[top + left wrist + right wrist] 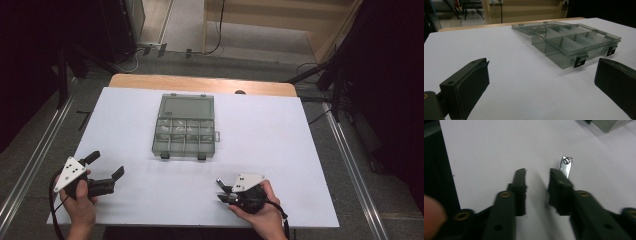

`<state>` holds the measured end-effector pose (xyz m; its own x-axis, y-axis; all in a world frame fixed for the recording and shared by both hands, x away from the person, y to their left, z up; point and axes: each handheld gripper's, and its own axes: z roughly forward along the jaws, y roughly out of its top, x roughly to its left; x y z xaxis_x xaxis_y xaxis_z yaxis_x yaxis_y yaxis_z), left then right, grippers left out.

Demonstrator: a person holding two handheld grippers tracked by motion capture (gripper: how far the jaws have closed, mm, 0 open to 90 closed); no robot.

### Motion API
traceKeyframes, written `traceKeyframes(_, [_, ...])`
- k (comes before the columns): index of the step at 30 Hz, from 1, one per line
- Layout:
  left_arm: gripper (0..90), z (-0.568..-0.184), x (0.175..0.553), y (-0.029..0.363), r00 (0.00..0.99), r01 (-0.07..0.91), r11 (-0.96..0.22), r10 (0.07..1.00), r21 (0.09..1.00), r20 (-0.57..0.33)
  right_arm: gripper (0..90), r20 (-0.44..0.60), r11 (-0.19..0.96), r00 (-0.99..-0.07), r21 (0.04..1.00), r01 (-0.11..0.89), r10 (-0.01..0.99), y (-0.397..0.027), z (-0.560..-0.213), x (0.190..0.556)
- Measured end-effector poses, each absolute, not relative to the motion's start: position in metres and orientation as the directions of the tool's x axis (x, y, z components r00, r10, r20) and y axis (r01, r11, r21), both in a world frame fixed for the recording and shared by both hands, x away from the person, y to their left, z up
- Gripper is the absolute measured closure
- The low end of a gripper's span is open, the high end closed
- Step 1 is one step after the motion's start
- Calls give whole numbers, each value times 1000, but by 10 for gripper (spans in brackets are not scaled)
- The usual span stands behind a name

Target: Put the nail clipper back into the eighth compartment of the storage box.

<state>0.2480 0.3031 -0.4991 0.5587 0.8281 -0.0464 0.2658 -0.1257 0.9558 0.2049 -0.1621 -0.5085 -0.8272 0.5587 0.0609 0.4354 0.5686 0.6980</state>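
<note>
Since the right gripper (537, 173) stands partly open and empty beside the small flat silver metal piece (565, 165), and the left gripper (541, 82) is spread wide and empty, the piece should be centred between the pads before closing.

Both hands low, one tool each
Left tool (106, 166) jaws spread wide; right tool (220, 190) jaws partly apart, nothing between them

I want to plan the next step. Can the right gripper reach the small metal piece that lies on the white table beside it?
Probably yes. The small metal piece lies flat on the white table, just past one of the right gripper's fingers. The fingers stand apart with nothing between them, and nothing blocks the way.
</note>
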Motion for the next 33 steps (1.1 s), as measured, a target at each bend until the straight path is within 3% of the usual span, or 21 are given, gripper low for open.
traceKeyframes(10, [0, -499, 248, 303, 558, 267, -127, 828, 955, -46, 203, 86, 494, -770, 721, 486, 632, -166, -500, 208])
traceKeyframes(15, [0, -499, 248, 303, 559, 266, -129, 828, 955, -44, 0, 39, 489, -726, 714, 501, 686, -162, -498, 211])
traceKeyframes(24, [0, -499, 248, 303, 560, 265, -127, 828, 956, -45, 18, 66, 448, -662, 686, 573, 746, -155, -501, 220])
traceKeyframes(33, [0, -499, 248, 303, 559, 265, -128, 828, 956, -45, 371, 64, 412, -609, 680, 607, 791, -146, -508, 224])
